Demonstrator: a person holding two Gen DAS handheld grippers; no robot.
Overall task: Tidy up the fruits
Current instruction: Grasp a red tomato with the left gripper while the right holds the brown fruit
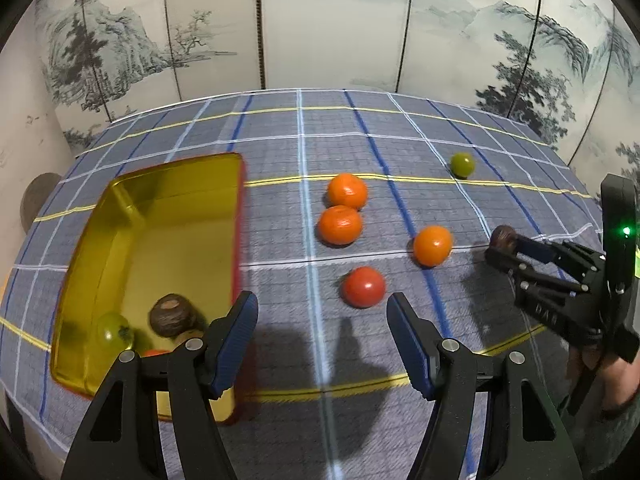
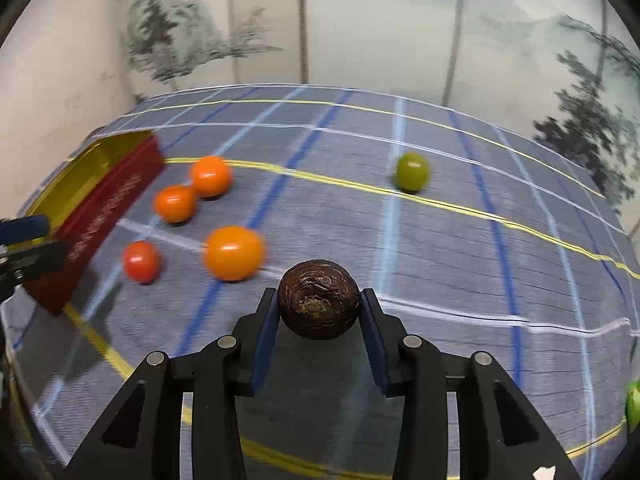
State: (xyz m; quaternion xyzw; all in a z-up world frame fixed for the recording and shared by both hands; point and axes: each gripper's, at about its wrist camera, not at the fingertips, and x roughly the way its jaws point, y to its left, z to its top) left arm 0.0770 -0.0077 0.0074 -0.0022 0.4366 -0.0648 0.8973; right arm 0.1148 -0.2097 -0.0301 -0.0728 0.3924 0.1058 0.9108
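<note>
**Right claw pinches a brown fruit; left claw spread beside the tin**

Your right gripper has its pads pressed against either side of a dark brown fruit, holding it just above the plaid tablecloth. Your left gripper stands spread wide with nothing between its fingers, its left finger over the near corner of the gold tin.

Only your left wrist view looks down into the tin: there you see a second brown fruit, a green-yellow fruit and a sliver of something red-orange at the near wall. Your right wrist view shows just the tin's red outer side with blurred lettering, and a bright green thing at its far right edge, too cropped to name.

Both views show the loose fruit: three oranges, a red tomato nearest your left claw, and a green fruit well apart toward the far side.

The tin's long axis runs away from your left camera, toward the painted screen. The gripped fruit is nearly round, so no long axis shows; a pale, scuffed patch faces your right camera.
</note>
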